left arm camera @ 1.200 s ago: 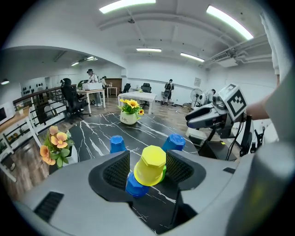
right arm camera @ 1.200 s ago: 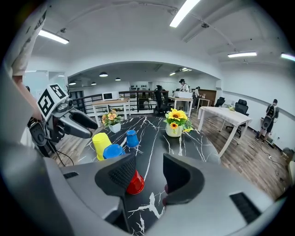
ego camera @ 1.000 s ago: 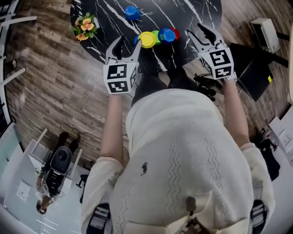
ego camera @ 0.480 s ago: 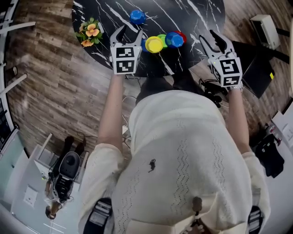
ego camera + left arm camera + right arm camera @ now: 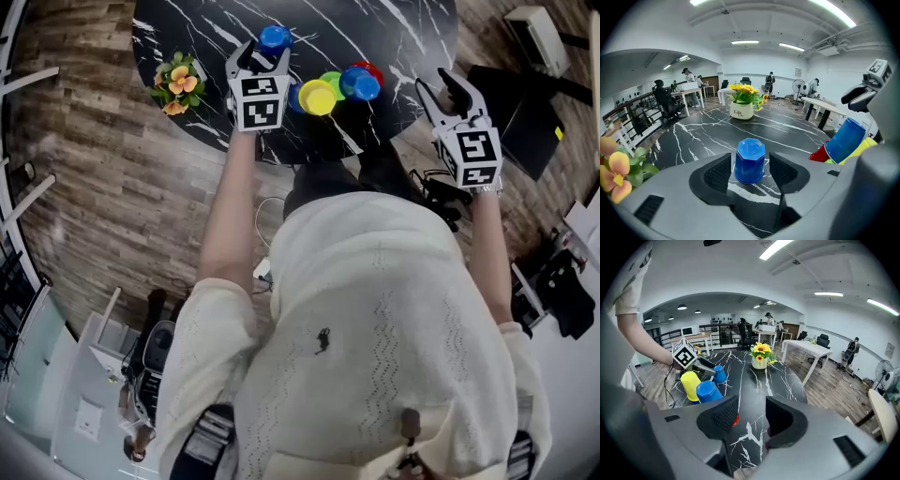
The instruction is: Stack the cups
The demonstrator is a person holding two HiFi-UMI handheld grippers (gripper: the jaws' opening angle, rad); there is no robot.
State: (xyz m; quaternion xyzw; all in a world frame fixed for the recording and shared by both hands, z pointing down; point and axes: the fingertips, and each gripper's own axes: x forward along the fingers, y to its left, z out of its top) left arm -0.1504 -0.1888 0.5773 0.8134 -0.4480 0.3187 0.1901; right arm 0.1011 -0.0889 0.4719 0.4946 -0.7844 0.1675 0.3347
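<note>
The black marble table point(image 5: 394, 28) carried everything, with a flower posy point(image 5: 175, 77) at its left edge and a vase of sunflowers point(image 5: 742, 104) farther back. Both of the person's arms reached forward over the near edge, each gripper angled downward. The right gripper point(image 5: 441, 86) hung near the table's right edge, its jaws parted with only bare tabletop between them, probably waiting its turn. A cluster of yellow, green, blue and red cups point(image 5: 323, 94) huddled together between the grippers. The left gripper point(image 5: 750, 169) stood open, straddling the lone blue cup point(image 5: 750, 160), which sat upside down just left of the cluster; the pads flanked it without yet pressing, seemingly lined up for a pick.
</note>
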